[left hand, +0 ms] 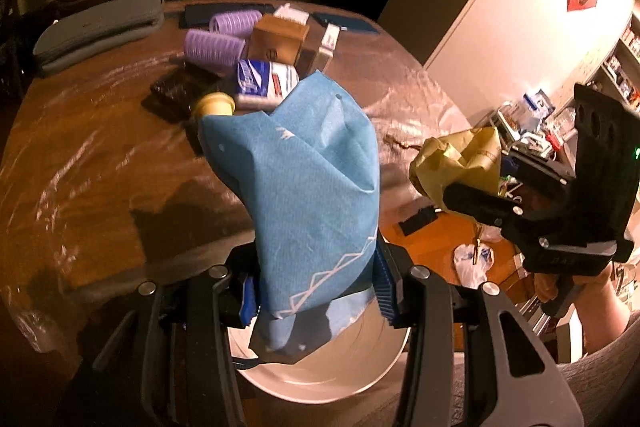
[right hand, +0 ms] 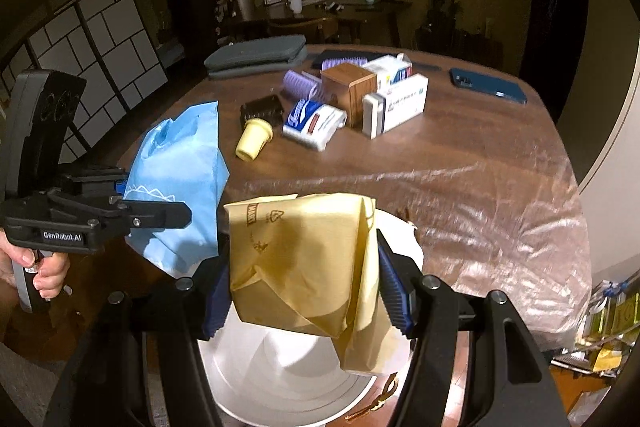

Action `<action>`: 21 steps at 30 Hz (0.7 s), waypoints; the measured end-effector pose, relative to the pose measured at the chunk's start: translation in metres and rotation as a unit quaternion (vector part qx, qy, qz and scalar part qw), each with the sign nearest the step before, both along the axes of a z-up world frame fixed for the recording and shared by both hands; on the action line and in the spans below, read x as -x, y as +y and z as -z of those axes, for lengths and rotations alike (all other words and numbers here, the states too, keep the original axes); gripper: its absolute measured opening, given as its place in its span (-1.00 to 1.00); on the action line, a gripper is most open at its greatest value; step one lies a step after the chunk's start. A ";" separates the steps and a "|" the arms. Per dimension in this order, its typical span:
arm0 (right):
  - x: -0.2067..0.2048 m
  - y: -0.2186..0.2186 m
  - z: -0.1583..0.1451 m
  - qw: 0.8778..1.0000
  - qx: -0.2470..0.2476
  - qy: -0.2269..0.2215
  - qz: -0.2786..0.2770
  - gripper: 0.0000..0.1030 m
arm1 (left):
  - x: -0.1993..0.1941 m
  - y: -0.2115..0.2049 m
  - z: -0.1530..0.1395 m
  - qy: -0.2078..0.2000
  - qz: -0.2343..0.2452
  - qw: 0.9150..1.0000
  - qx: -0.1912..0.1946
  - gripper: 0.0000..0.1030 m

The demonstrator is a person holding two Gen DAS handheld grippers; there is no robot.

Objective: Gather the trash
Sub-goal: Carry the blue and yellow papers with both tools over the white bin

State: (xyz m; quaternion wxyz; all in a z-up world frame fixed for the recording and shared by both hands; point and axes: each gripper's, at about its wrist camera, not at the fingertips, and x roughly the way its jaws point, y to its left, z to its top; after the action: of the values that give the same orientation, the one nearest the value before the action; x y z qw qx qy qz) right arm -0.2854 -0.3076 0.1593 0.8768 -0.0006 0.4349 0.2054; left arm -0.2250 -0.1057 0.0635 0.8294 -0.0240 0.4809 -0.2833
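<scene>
The counter (right hand: 460, 155) fills most of the room's middle, a wide wooden top under a clear plastic sheet, with a cluster of boxes, purple rollers (left hand: 214, 45), a tissue pack (right hand: 314, 123) and a small yellow cup (right hand: 253, 139) grouped toward its far side. Just off its near edge, low down, sits the white bin (right hand: 280, 379), mouth up, directly beneath both tools.

The left tool (left hand: 316, 291) is clamped on a crumpled blue wrapper (left hand: 308, 179), which stands up tall out of the pads and droops a corner toward the bin (left hand: 320, 375). The right tool (right hand: 304, 295) is closed around a tan paper bag (right hand: 304, 255), greasy-looking and folded, its lower flap hanging over the bin's opening. From the left side the right tool (left hand: 472, 205) and its tan bag (left hand: 460, 163) show off to the right, above the floor rather than the counter.

The step in hand looks like the drop. To do it well, I would bring each piece squarely over the bin's middle before letting go, not over the rim. The blue wrapper is light and broad, so it will likely flutter; lowering it close to the mouth first should help. The tan bag is bulkier and may catch on the rim, so release it with the hanging flap already inside. Dropping one after the other keeps the two from knocking each other out.
</scene>
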 end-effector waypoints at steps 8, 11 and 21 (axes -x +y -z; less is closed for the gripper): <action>0.010 0.005 0.018 1.000 0.010 0.027 -0.011 0.19 | 0.015 -0.006 0.019 0.020 0.018 0.999 -0.024 -0.10; 0.012 0.006 0.024 0.999 0.012 0.036 -0.015 0.19 | 0.019 -0.008 0.026 0.027 0.025 0.999 -0.031 -0.10; 0.016 0.013 0.043 0.997 0.006 0.068 -0.028 0.19 | 0.026 -0.016 0.048 0.048 0.043 0.997 -0.049 -0.10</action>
State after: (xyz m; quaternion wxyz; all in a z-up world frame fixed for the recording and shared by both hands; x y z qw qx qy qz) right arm -0.3015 -0.2944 0.1167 0.8390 -0.0042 0.4945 0.2272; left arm -0.2507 -0.1214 0.0158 0.7929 0.0238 0.5337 -0.2931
